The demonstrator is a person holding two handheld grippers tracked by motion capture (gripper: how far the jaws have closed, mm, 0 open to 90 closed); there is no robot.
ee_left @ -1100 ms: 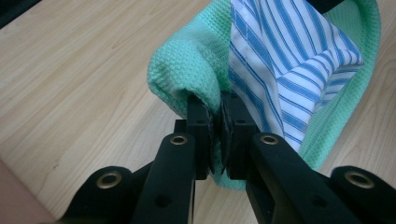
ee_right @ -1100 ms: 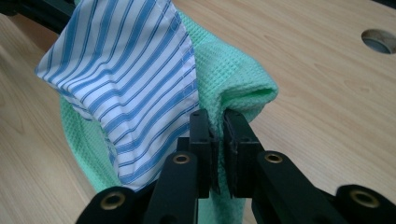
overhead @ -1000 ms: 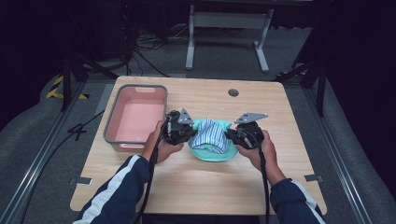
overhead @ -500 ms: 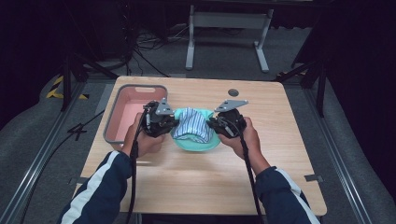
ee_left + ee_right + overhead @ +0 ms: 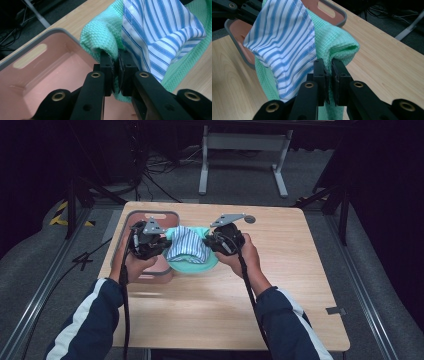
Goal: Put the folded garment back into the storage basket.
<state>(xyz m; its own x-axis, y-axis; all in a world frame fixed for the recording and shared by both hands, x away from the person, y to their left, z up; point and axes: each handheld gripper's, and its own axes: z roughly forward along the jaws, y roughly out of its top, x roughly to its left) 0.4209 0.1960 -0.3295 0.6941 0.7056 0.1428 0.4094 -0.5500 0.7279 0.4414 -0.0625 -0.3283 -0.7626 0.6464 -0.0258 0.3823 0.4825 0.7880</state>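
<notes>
A mint-green waffle cloth (image 5: pixel 197 266) with a blue-and-white striped cloth (image 5: pixel 187 247) lying in it hangs between my two grippers above the table. The left gripper (image 5: pixel 165 245) is shut on the bundle's left edge, and its jaws pinch a fold of the green cloth (image 5: pixel 100 37) next to the striped cloth (image 5: pixel 160 32). My right gripper (image 5: pixel 209 242) is shut on the opposite edge; its own view shows its jaws (image 5: pixel 329 68) nipping the green cloth (image 5: pixel 337 42) beside the striped cloth (image 5: pixel 284 37). The bundle overlaps the right rim of the pink bin (image 5: pixel 150 214).
The pink bin (image 5: pixel 50 72) has a grey rim and a handle slot and sits at the table's left. The wooden table (image 5: pixel 280 285) is bare at the front and right. A small dark round disc (image 5: pixel 249 219) lies near the far edge. A metal stand (image 5: pixel 242 150) is beyond the table.
Both grippers have carried the cloth bundle left and upward, from the middle of the table to over the pink bin's right rim. Both stayed shut on it.
</notes>
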